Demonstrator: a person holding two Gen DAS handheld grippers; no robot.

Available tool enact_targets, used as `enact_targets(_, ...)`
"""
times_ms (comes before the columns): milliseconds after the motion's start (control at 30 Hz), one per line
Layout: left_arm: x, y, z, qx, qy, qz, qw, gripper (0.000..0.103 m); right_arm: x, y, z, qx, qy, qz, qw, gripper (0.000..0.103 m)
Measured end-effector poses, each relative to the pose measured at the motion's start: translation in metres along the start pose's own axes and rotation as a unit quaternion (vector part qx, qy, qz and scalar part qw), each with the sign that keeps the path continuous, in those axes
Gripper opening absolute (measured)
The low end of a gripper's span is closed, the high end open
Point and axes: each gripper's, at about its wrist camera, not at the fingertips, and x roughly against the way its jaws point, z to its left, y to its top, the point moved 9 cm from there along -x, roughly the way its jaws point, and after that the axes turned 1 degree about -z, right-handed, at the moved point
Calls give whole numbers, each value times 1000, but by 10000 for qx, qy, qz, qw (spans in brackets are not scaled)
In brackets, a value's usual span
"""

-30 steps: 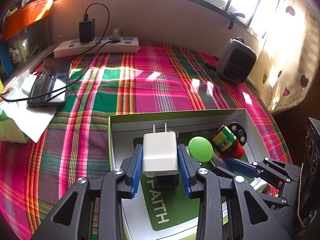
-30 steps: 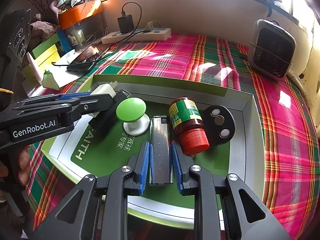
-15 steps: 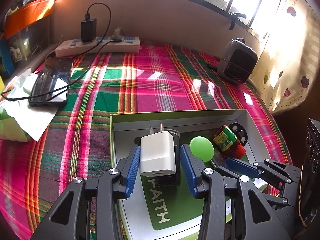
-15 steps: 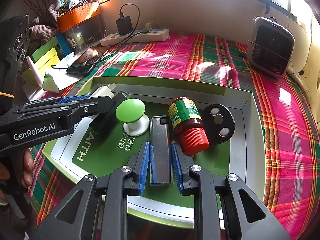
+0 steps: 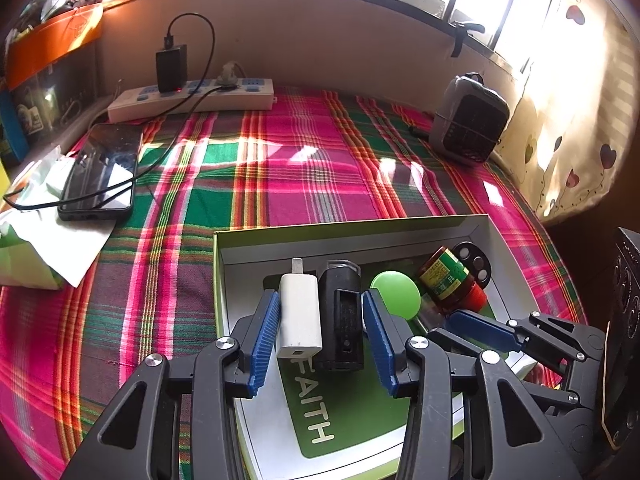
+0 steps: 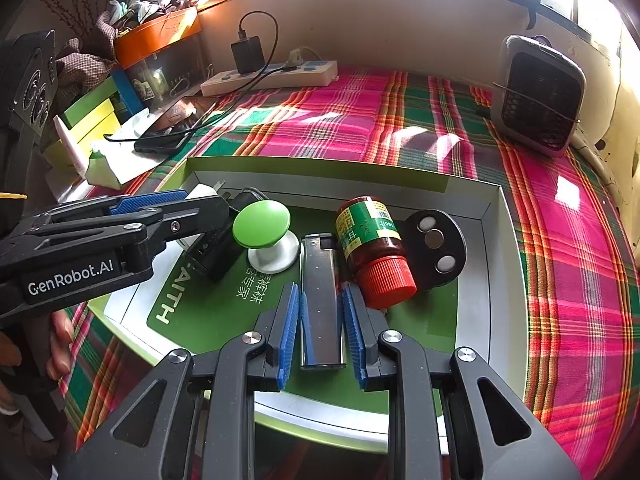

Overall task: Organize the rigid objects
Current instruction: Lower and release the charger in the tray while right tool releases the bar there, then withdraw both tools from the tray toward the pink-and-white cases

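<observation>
L fingers (image 5: 322,336) just opening round charger (image 5: 299,322).

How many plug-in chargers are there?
3: a white charger cube and a black charger block lie side by side in the green-rimmed box; another black charger sits plugged into the white power strip.

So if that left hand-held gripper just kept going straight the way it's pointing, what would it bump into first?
Most likely the white charger and the black adapter lying side by side in the box, between the left hand-held gripper's open jaws, which have just been opening. Depth is unclear; the box floor lies just beyond them.
</observation>
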Motion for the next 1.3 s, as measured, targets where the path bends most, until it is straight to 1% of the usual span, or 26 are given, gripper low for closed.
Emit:
enact_targets(433, 3, -2, 0, -38, 25, 3, 10000, 43, 4, 1, 1, -13, 13, -63, 10000, 26)
enact_targets(633, 11, -4, -3, -67, -15, -50, 10000, 43, 9, 0, 2, -22, 33, -113, 9999, 26)
enact_targets(867, 21, -11, -7, -100, 6, -92, 9999, 43, 16, -1, 3, -44, 26, -170, 9998, 32)
enact_targets(1100, 29, -17, -13, -149, -12, -119, 9998, 43, 22, -4, 6, -44, 11, -214, 9998, 33)
enact_targets(1300, 45, -20, -20, -233, -4, -272, 9994, 43, 36, -8, 4, -97, 20, -317, 9994, 33)
